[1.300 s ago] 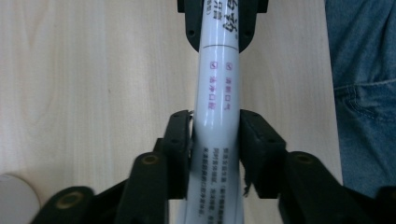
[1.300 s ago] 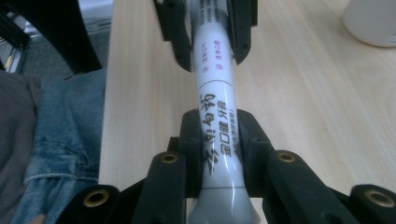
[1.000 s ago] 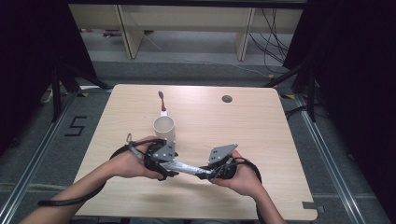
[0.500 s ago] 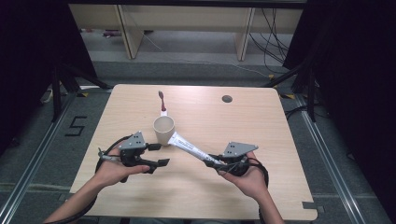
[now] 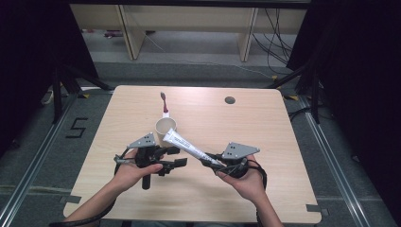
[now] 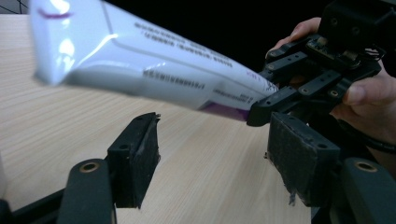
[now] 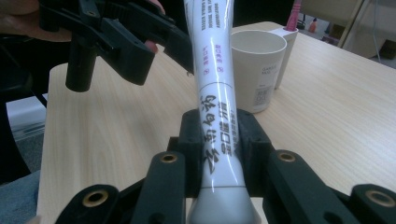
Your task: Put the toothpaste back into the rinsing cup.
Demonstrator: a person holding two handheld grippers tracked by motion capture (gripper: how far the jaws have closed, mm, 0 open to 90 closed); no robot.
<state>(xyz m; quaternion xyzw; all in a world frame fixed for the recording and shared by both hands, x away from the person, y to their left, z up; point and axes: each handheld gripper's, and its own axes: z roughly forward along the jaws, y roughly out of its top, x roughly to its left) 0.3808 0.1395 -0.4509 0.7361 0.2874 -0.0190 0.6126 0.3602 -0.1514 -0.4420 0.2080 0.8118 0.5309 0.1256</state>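
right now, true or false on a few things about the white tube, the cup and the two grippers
1. The right gripper is shut on the white plastic toothpaste tube. True.
2. The left gripper clamps the tube. False: its jaws stand open, with the tube above them.
3. The cream paper cup lies tipped over. False: it stands upright.
4. A pink-headed toothbrush lies on the wooden table beyond the cup. True.
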